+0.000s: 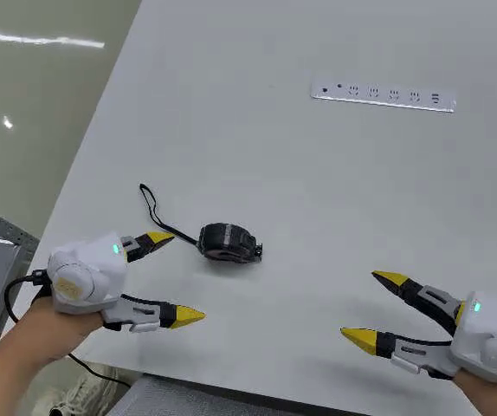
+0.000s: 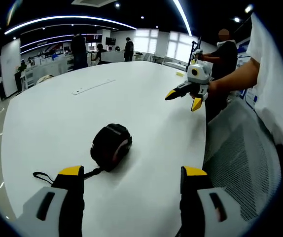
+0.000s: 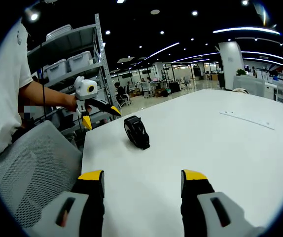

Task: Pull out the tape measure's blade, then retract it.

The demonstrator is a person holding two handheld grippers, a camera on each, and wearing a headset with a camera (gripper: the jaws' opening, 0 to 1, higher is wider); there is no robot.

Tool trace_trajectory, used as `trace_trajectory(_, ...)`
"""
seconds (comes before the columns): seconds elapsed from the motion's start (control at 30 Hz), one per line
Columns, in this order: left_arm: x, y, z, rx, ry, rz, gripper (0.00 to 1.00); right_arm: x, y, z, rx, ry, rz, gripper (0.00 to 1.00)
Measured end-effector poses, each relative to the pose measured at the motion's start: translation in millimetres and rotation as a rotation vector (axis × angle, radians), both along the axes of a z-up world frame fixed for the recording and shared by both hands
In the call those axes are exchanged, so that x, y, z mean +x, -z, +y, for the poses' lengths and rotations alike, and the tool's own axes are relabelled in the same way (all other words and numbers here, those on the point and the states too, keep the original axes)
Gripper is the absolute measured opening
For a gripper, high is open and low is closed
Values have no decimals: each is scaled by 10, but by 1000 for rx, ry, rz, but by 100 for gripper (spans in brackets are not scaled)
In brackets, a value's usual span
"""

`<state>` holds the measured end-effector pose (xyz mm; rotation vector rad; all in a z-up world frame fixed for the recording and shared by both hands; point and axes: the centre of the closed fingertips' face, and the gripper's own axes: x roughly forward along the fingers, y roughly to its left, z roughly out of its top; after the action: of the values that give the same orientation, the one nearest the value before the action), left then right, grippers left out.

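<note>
A black tape measure point(image 1: 228, 242) lies on the white table point(image 1: 318, 173), its black wrist strap point(image 1: 150, 204) trailing to the left. No blade is drawn out of it. My left gripper point(image 1: 172, 276) is open just left of it, one yellow tip beside the strap. In the left gripper view the tape measure point(image 2: 110, 145) sits a short way ahead of the open left gripper point(image 2: 132, 172). My right gripper point(image 1: 377, 308) is open near the table's front right, well apart from the tape. In the right gripper view the tape measure point(image 3: 136, 131) lies farther ahead of the open right gripper point(image 3: 142, 176).
A white power strip point(image 1: 383, 95) lies at the far right of the table. The table's left edge drops to a glossy floor point(image 1: 32, 104). A mesh chair back point(image 3: 28, 168) stands by the near edge. People stand in the background point(image 2: 223, 49).
</note>
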<state>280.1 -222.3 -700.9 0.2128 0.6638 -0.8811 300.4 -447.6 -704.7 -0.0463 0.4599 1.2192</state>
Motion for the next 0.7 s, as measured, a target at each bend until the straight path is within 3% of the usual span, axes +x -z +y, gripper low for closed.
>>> trace_trajectory(0.17, 67, 8, -24, -4, 22, -2, 77, 39, 32, 75, -1, -20, -4, 62)
trace_trajectory(0.7, 260, 127, -49, 46, 92, -3, 74, 171, 169, 202, -3, -55, -6, 62)
